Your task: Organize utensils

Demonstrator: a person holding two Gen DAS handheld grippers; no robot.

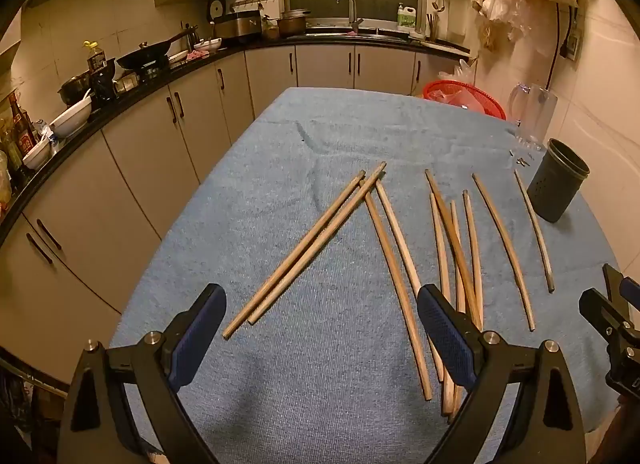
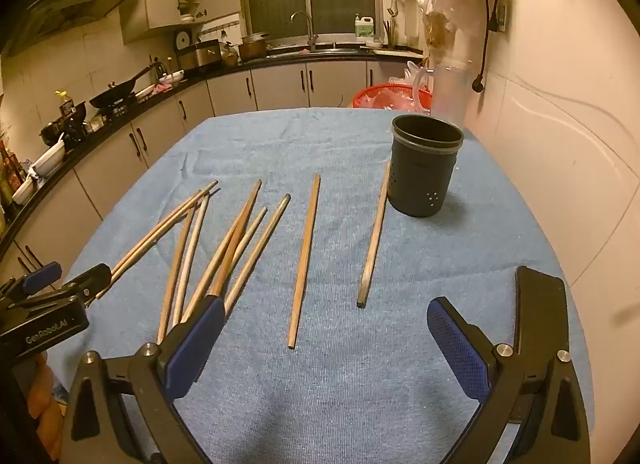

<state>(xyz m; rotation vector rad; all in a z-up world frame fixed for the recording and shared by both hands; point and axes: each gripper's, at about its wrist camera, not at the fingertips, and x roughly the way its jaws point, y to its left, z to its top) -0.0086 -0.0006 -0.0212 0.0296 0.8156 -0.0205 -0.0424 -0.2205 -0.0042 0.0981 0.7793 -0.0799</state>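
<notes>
Lying flat, chopsticks (image 2: 305, 260) lengthwise, tips far

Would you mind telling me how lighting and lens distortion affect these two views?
Left wrist view: warm, dim yellowish light; fisheye bends the chopsticks near the right edge and curves the counter; corners are black. Right wrist view: same warm cast; the dark cup throws a soft shadow to its right on the blue cloth; the wall bows outward.

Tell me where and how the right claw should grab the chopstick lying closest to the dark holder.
Take that chopstick near its middle, coming down from above with the fingers either side of its thin width. It lies flat on the blue towel, apart from the others, and the holder crowds only its far end. The right claw is open.
</notes>
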